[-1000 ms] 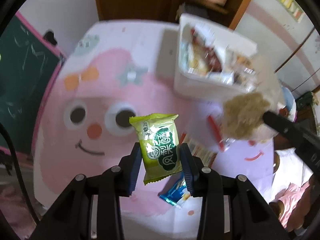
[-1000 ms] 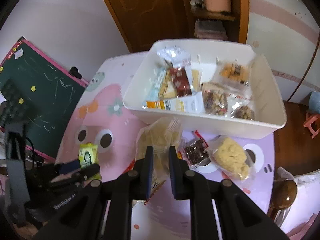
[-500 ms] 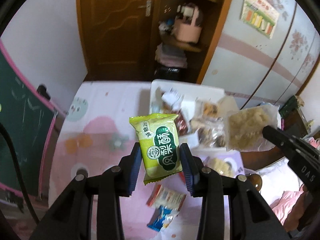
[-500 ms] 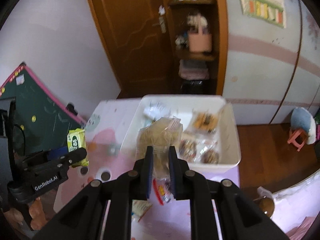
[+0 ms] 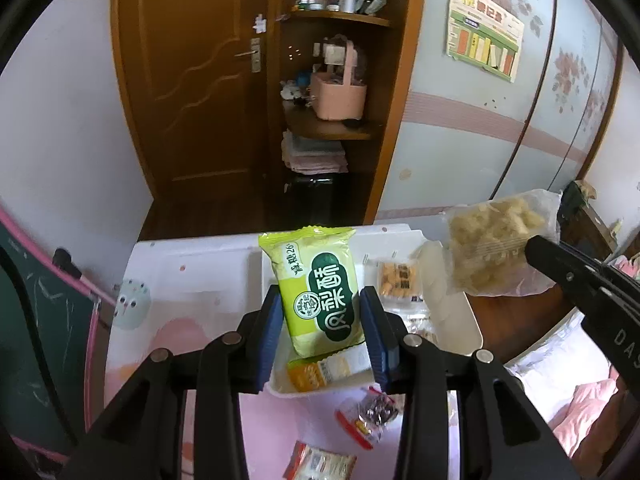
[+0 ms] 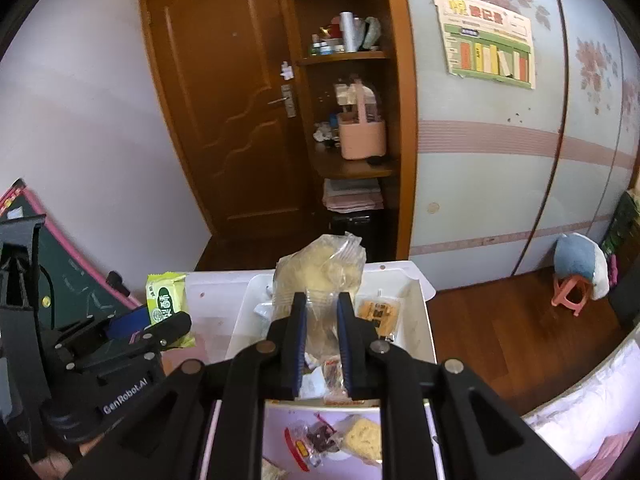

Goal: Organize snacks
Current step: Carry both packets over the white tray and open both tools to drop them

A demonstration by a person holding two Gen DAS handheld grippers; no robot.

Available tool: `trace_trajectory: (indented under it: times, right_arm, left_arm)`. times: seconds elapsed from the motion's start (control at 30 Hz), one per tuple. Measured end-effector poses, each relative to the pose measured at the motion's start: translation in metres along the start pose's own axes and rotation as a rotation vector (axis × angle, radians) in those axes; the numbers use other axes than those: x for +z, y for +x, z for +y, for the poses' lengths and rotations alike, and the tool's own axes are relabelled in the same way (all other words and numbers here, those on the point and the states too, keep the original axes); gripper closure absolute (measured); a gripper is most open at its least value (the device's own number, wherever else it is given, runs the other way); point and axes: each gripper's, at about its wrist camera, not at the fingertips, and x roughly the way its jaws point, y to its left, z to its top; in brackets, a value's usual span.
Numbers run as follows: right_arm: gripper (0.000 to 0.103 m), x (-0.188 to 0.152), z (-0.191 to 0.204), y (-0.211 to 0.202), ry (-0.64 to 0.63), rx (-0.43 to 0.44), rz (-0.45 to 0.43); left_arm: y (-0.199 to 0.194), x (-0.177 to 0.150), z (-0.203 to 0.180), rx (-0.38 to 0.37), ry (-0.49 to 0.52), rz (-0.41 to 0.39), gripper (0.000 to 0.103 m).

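While the left tool [image 5: 323, 334] clamps a glossy green pillow pack [image 5: 318, 290] by its sides, the right tool [image 6: 322, 346] is pinched tight on the crinkled tail of a clear bag [image 6: 320, 270] of pale, lumpy puffs. Both hang above the white rectangular plastic bin [image 6: 424, 316] at the counter's [image 5: 192, 280] far edge, with small wrapped snacks [image 6: 320, 440] lying near its front edge.

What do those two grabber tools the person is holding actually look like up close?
Both are black plastic tongs. The left gripper has two angular fingers lined with blue pads and round silver screws at the joints; white lettering reading GenRobot.AI marks its body. The right gripper has the same build, with narrower dark-blue pads and silver screws. No sleeves or hands show.
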Motion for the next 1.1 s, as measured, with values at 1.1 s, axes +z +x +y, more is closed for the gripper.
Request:
trace_trajectory:
  times: [1.1]
  right_arm:
    - [0.087,0.003,-0.030,0.154,0.083,-0.166,0.209]
  left_arm:
    - [0.157,0.025,-0.030,0.000,0.143,0.167,0.058]
